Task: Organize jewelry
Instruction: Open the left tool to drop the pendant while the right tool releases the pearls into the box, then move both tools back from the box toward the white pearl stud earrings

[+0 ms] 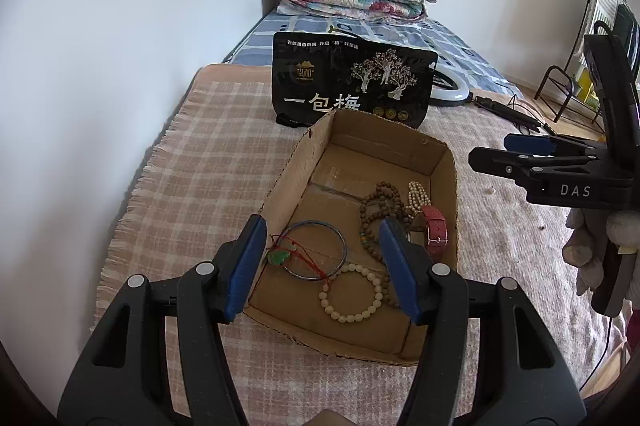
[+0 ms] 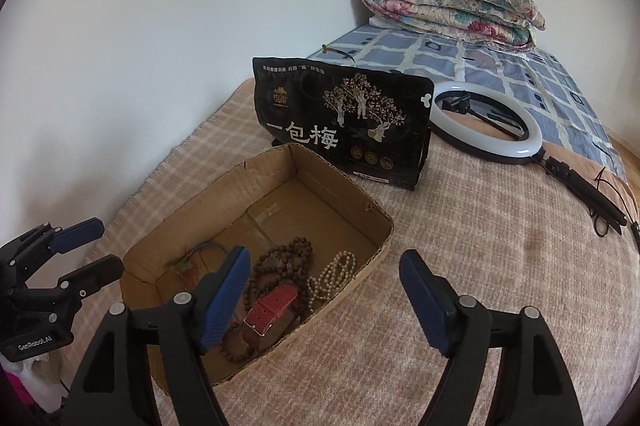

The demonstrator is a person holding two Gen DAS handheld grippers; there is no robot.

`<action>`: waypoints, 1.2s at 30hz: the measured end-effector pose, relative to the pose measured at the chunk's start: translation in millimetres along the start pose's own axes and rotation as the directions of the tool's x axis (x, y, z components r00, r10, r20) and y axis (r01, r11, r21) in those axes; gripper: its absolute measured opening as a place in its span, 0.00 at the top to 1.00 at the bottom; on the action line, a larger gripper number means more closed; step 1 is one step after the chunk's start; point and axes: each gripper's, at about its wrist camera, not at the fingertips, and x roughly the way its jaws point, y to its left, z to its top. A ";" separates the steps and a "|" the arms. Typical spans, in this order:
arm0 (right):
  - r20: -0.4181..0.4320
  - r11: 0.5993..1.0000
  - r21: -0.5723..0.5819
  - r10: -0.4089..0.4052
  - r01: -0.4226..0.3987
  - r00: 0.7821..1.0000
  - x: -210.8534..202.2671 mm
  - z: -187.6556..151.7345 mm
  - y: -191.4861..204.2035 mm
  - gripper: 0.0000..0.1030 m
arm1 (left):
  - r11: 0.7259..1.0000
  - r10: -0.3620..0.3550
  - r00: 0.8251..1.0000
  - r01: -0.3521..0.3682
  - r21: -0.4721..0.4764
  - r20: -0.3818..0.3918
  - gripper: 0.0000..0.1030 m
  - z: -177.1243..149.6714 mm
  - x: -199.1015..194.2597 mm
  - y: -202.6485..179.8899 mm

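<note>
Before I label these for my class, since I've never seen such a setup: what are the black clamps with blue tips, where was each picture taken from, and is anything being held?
The clamps are hand-held two-finger grippers; a person carries one in each hand. Each has a camera looking forward along its fingers, so one picture comes from the left gripper and the other from the right gripper. Each gripper also shows at the edge of the other's picture.

Both hover over a bed covered with a pink checked blanket. On it sits an open cardboard box holding jewelry: a blue bangle, a white bead bracelet, a green pendant on red cord, brown prayer beads, a pearl strand and a red-strapped watch. Behind stands a black snack bag, with a ring light beside it.

Nothing is held: both grippers' jaws stand open.
</note>
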 end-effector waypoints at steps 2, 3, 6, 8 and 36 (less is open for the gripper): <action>-0.001 1.000 0.008 -0.007 0.007 1.000 -2.0 -0.5 -2.5 0.17 | 1.000 0.000 1.000 0.000 -0.001 0.001 0.41 -0.3 -0.8 -0.8; -0.001 1.000 0.013 -0.009 0.010 1.000 -2.9 -0.5 -3.4 0.17 | 1.000 0.001 1.000 -0.001 -0.001 0.003 0.41 -0.2 -1.4 -1.7; 0.001 1.000 0.021 -0.021 0.021 1.000 -6.2 -1.8 -5.7 0.13 | 1.000 0.001 1.000 -0.001 0.004 0.010 0.41 -0.9 -4.3 -6.0; 0.001 0.999 0.020 -0.027 0.027 1.000 -8.6 -3.1 -6.3 0.12 | 1.000 0.002 1.000 -0.002 0.010 0.019 0.41 -1.0 -7.2 -9.8; 0.071 0.987 0.116 -0.119 0.110 0.990 -89.3 -50.9 -69.8 0.09 | 0.995 -0.059 0.992 0.049 0.090 0.115 0.40 -2.4 -44.2 -94.2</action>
